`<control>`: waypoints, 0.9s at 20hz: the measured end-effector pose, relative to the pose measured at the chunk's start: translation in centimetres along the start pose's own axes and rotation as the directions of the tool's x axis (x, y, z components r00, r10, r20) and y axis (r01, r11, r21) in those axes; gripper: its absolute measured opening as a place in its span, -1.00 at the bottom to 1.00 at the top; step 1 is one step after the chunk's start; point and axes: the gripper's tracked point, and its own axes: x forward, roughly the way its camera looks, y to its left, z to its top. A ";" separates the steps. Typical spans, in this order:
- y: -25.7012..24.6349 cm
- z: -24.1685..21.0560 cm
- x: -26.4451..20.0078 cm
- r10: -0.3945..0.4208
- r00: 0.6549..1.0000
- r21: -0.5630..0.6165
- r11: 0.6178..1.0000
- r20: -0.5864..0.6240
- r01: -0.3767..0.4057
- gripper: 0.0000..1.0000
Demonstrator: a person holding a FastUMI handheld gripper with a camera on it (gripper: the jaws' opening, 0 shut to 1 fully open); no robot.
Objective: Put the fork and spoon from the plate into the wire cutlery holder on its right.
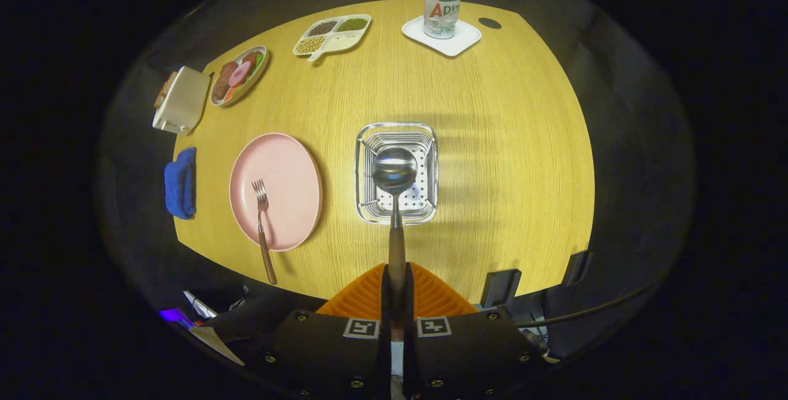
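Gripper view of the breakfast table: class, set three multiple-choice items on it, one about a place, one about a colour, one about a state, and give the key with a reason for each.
1. Where is the fork?
A. On the pink plate
B. In the wire holder
C. Beside the bottle

2. What colour is the folded cloth beside the plate?
A. Red
B. Blue
C. White

3. What is the gripper doing?
A. Open over the plate
B. Shut on the spoon
C. Shut on the fork

Key: 1 A, the fork lies on the pink plate, handle past its rim. 2 B, the cloth is blue. 3 B, the gripper pinches the spoon by its handle, bowl over the wire holder.
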 end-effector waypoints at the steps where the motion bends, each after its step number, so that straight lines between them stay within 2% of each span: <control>1: 0.0 0.2 0.3 0.000 1.000 0.003 1.000 -0.018 0.000 -0.84; 5: 0.0 0.7 1.1 0.016 0.995 0.043 0.999 -0.101 -0.012 -0.84; 12: 0.3 2.4 2.1 0.071 0.984 0.169 0.985 -0.164 -0.043 -0.84; 18: 0.1 2.6 2.7 0.066 0.980 0.166 0.985 -0.188 -0.035 -0.84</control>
